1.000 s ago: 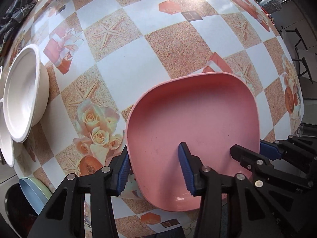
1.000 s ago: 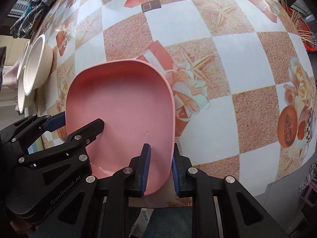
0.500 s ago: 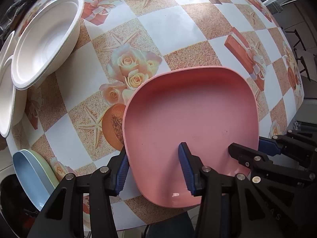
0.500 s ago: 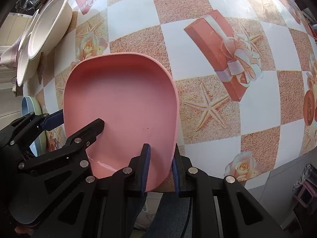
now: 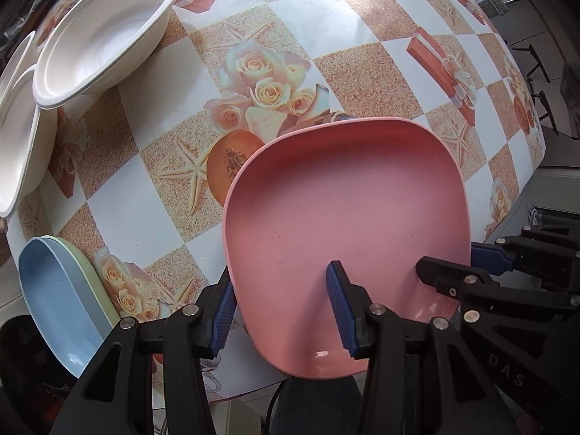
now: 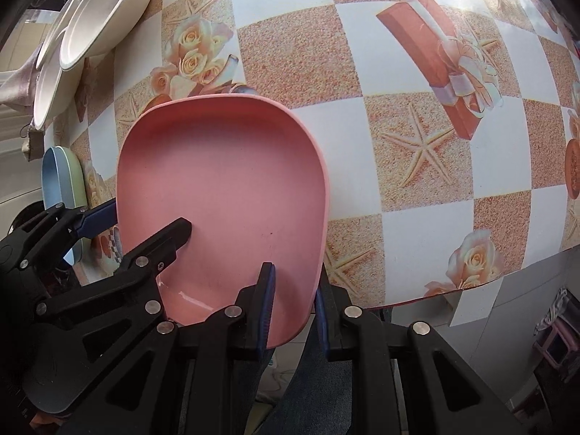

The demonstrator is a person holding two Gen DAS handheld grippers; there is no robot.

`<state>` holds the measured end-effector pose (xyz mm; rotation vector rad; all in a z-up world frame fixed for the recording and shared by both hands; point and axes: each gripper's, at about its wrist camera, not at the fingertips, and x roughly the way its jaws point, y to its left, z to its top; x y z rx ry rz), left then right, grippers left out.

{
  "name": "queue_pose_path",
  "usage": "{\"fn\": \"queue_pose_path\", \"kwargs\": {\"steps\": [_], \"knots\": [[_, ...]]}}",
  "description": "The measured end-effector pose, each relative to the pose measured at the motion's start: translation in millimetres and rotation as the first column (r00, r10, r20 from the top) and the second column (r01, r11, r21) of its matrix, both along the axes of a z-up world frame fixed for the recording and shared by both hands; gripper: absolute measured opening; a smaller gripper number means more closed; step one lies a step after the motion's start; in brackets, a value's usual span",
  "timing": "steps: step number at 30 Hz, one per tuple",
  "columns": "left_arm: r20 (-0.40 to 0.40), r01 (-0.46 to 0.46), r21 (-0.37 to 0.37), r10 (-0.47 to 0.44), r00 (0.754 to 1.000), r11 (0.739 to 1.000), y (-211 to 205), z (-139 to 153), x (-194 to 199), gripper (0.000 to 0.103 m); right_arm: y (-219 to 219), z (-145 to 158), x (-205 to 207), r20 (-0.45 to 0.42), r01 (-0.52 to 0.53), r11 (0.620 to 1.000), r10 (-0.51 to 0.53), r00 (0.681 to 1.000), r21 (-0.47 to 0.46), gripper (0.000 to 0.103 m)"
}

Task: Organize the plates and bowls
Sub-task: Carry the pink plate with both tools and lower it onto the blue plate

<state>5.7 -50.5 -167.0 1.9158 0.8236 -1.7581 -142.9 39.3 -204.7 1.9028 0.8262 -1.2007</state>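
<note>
A pink square plate (image 5: 344, 199) hangs just above the patterned table, its near edge out past the table's front edge. My left gripper (image 5: 281, 308) straddles the plate's near left corner, one pad outside the rim and one inside, shut on it. My right gripper (image 6: 293, 301) is shut on the plate's (image 6: 217, 181) near right rim; it also shows in the left wrist view (image 5: 453, 261). A blue plate (image 5: 54, 301) nested in a green plate (image 5: 90, 264) lies at the table's near left corner. White bowls (image 5: 101, 32) sit at the far left.
Another white bowl (image 5: 18, 137) overlaps the first at the left edge. The table's front edge (image 6: 471, 282) runs close under the grippers, with floor below it. Dark chairs (image 5: 536, 69) stand beyond the table's right side. The tablecloth (image 6: 398, 145) right of the pink plate is bare.
Both grippers have carried the pink plate left and toward the table's front edge. The white bowls and the blue-and-green stack now appear nearer. Neither grip has changed.
</note>
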Motion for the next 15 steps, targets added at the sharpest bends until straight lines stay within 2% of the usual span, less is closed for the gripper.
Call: {"fn": "queue_pose_path", "kwargs": {"steps": [4, 10, 15], "knots": [[-0.023, -0.03, -0.015, 0.03, 0.999, 0.999, -9, 8, 13, 0.051, -32, 7, 5, -0.02, -0.026, 1.0, 0.025, 0.999, -0.013, 0.023], [-0.074, -0.069, -0.039, 0.066, 0.995, 0.997, -24, 27, 34, 0.051, -37, 18, 20, -0.039, -0.062, 0.998, 0.061, 0.997, -0.012, 0.023], [-0.091, -0.082, -0.049, 0.077, 0.993, 0.995, -19, 37, 42, 0.051, -38, 25, 31, -0.055, -0.074, 0.997, 0.074, 0.996, -0.011, 0.023]]}}
